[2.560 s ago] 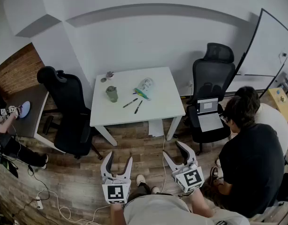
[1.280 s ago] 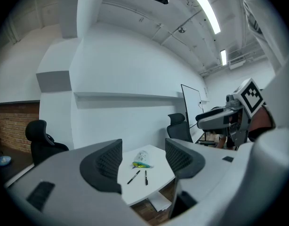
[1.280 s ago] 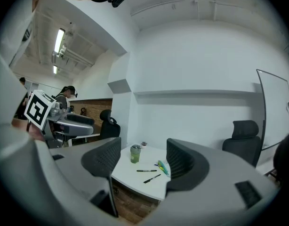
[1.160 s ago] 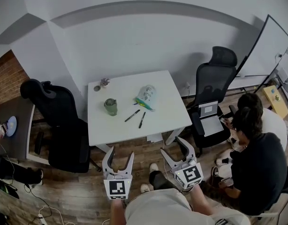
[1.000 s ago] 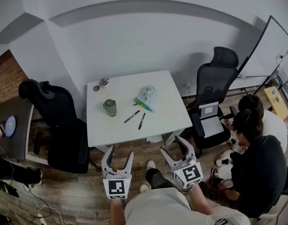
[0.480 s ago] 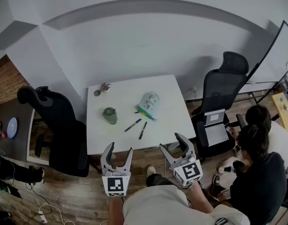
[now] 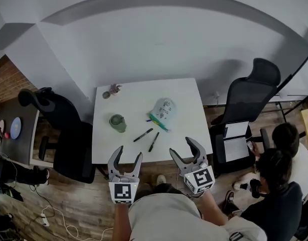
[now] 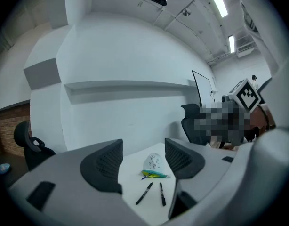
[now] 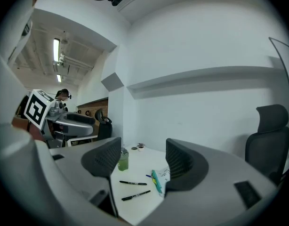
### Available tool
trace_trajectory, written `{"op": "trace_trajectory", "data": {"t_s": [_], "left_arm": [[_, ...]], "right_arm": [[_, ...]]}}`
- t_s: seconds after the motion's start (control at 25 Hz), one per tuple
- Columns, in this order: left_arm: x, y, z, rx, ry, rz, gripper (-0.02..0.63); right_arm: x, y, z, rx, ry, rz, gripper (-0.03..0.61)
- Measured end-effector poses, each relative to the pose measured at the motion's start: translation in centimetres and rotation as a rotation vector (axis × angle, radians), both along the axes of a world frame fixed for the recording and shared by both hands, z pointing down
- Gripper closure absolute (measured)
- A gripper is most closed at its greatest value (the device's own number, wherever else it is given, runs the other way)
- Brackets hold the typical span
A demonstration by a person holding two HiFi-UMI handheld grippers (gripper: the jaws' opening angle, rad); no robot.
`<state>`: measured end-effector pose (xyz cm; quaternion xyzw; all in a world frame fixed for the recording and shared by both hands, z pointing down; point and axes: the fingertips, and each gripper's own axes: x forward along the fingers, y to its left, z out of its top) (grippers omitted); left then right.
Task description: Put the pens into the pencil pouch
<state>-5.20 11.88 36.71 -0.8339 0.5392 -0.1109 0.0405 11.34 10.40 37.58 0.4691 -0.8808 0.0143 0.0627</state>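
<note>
Two black pens lie side by side on the white table [image 7: 184, 89]: one pen [image 7: 143, 135] to the left, the other pen [image 7: 154, 141] to its right. Beyond them lies a white patterned pencil pouch [image 7: 162, 111] with a green zip edge and a blue pen tip poking out. My left gripper [image 7: 127, 158] hangs open at the table's near edge. My right gripper [image 7: 186, 149] is open too, just right of the pens. Both hold nothing. The pens [image 8: 144, 193] [image 9: 135, 195] and pouch [image 8: 154, 164] [image 9: 159, 179] show between the jaws in both gripper views.
A green cup [image 7: 117, 123] stands left of the pens, with a small plant pot [image 7: 114, 89] and a round lid at the far left corner. Black office chairs [image 7: 68, 134] [image 7: 252, 97] flank the table. A seated person [image 7: 282, 185] is at the right, beside a laptop [image 7: 237, 139].
I have walked up to the table: it has come nearer, and both open grippers now reach its near edge. The pens, pouch and cup lie as before.
</note>
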Motion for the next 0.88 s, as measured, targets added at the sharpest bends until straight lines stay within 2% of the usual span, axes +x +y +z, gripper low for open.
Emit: {"op": "trace_trajectory", "data": {"t_s": [0.44, 0.68, 0.88], "left_arm": [[-1.1, -4.8, 4.1, -0.094, -0.009, -0.007, 0.347], [-1.3, -8.4, 6.4, -0.143, -0.003, 0.053, 0.351], [-1.7, -11.0, 9.5, -0.215, -0.014, 0.126, 0.356]], "right_arm": [[-1.6, -5.2, 3.8, -0.087, 0.022, -0.034, 0.287], [-2.2, -8.2, 6.1, -0.148, 0.064, -0.013, 0.287], [-2.7, -10.6, 8.4, -0.203, 0.11, 0.018, 0.287]]}}
